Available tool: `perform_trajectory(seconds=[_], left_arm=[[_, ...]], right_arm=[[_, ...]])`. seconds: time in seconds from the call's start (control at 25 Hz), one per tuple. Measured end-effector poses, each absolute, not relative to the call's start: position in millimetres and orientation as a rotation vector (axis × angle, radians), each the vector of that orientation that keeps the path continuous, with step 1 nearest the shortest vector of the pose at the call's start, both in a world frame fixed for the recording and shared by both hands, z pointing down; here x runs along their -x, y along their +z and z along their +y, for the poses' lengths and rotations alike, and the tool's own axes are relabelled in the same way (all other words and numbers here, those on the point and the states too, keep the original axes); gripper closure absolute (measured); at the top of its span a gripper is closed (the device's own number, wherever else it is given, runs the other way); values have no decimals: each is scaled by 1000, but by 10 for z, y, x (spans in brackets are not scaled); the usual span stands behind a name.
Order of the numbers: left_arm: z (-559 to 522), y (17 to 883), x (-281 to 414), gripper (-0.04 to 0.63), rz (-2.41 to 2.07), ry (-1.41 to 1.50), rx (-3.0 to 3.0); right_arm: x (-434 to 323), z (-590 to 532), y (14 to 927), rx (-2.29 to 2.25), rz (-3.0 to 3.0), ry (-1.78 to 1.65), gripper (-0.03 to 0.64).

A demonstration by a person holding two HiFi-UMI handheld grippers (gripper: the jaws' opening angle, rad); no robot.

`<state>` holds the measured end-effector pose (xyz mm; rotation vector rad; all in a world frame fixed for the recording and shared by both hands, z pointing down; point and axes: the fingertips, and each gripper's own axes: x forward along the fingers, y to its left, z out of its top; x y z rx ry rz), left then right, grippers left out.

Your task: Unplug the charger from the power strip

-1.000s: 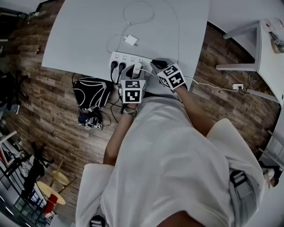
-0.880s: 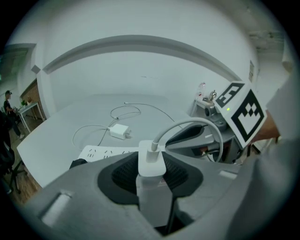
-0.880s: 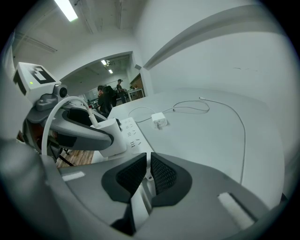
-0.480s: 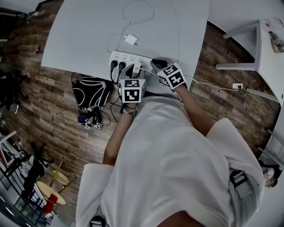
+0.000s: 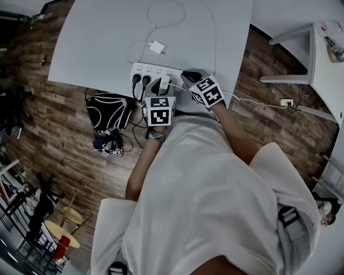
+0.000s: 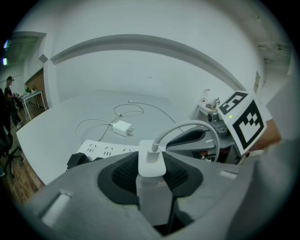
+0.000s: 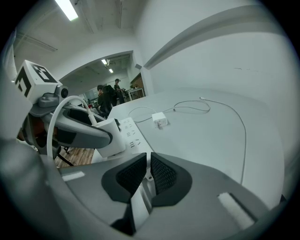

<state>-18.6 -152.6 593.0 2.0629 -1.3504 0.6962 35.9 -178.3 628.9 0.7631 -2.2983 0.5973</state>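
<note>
Table: pale grey tabletop (image 5: 102, 48), filling the top of the head view.
Strip: long white plastic power strip (image 5: 153, 70) at its near edge.
Left gripper (image 6: 150, 177): jaws clamped on the white block charger (image 6: 151, 159), standing on the strip, centre frame.
Right gripper (image 7: 147, 158): pads nearly touching, nothing gripped.
Spare: small white square adapter (image 5: 157, 48), just above the strip.

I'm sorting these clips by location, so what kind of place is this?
Probably an open office or lab workspace: a large white table with a power strip, wood-look flooring, and ceiling strip lights.
</note>
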Motion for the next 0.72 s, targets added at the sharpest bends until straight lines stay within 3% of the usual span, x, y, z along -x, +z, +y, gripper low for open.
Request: perform_trajectory(seconds=[0.72], left_arm=[[-1533,5916,191,451,-1344,677,-2049]], right_arm=[[-352,-1771,6285,-764,-2295,586,591]])
